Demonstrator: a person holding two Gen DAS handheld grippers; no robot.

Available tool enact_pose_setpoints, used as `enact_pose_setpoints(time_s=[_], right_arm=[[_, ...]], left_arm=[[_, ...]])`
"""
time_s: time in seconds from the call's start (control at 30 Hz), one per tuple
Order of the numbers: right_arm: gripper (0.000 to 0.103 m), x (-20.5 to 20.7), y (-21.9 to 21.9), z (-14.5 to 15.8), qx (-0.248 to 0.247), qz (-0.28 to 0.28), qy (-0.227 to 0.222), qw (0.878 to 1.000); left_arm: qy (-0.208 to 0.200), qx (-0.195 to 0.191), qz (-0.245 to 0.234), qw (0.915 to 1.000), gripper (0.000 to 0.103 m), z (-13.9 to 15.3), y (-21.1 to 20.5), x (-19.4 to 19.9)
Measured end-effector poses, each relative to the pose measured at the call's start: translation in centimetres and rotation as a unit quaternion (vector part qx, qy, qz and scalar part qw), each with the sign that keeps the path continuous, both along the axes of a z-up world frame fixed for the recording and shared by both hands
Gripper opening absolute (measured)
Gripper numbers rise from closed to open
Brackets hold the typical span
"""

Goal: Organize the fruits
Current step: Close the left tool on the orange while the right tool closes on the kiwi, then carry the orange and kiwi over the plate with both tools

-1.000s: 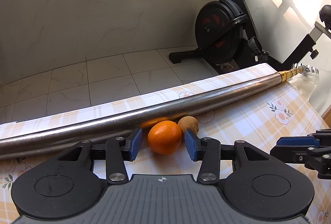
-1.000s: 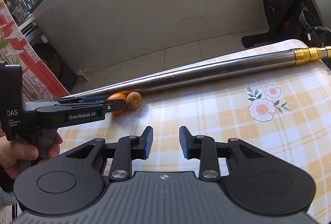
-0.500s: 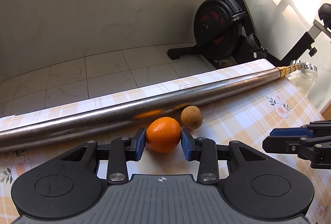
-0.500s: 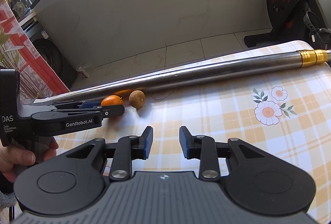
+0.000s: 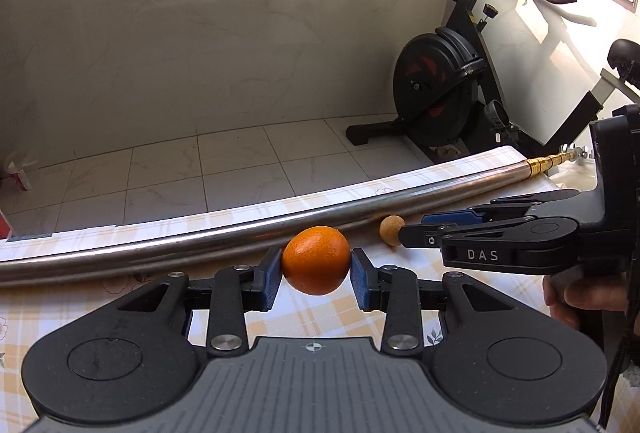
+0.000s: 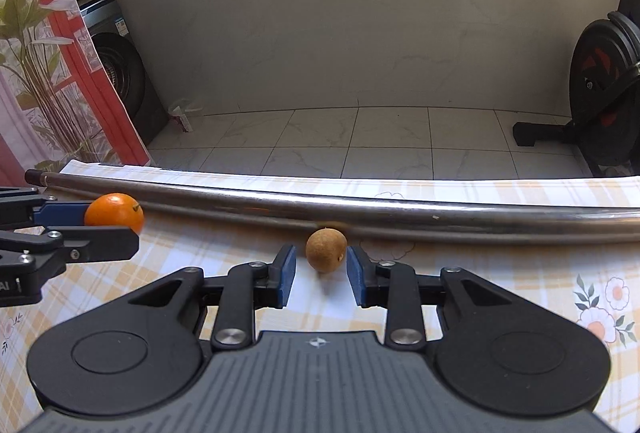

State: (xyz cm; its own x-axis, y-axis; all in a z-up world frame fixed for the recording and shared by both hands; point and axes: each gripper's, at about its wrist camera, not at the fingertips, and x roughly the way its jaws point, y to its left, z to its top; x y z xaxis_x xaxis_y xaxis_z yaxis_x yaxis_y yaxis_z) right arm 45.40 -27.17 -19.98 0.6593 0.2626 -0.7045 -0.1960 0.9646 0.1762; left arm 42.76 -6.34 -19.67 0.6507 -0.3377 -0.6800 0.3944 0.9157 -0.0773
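So the big stuff first: a long steel pole (image 6: 360,207) lies across the far side of the table (image 6: 500,273), crosswise to both grippers and just past their tips, with a black exercise bike (image 5: 440,97) on the tiled floor beyond it.

The left gripper (image 5: 316,273) has the orange (image 5: 316,260) squeezed between its blue pads (image 5: 269,279), both touching the peel, and it looks lifted clear of the checked cloth.

The right gripper (image 6: 321,275) is the one that matters now. The little brown fruit (image 6: 326,250), roundish with no real long axis, sits dead ahead of it, right at the mouth of its fingers and just short of the pole. The jaws stand narrow, only a bit wider than the fruit, and the pads aren't touching it as far as I can see. Right hand is clearly the nearer one; the left is off to that fruit's left with its orange. My guess is a short push forward and a squeeze would do it, with the pole acting as a backstop.

Writing: "DAS" in white on the side of the right gripper (image 5: 484,255), nothing else I can read.
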Motion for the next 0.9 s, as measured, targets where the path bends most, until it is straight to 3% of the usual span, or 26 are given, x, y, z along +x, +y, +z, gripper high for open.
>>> enact_pose_setpoints(time_s=[0.33,0.4,0.53,0.9], right_arm=[[0.035,2.4,1.5,-1.2,-0.033,-0.023,0.035,0.999],[0.031,2.5,1.5,-1.2,-0.038,-0.024,0.039,0.998],[0.029,1.9,1.0,-1.0,-0.018,-0.035,0.044,0.998],[0.029,-1.9,1.4,3.9,0.010,-0.032,0.014,0.999]], left_arm=[[-0.012,-0.005,0.019,0.9997,0.039,1.2,1.1,-1.1],[-0.012,-0.008,0.021,0.9997,0.039,1.2,1.2,-1.2],[-0.007,-0.011,0.025,0.9996,0.039,1.2,1.3,-1.5],[-0.016,-0.012,0.027,0.9994,0.039,3.8,1.4,-3.5]])
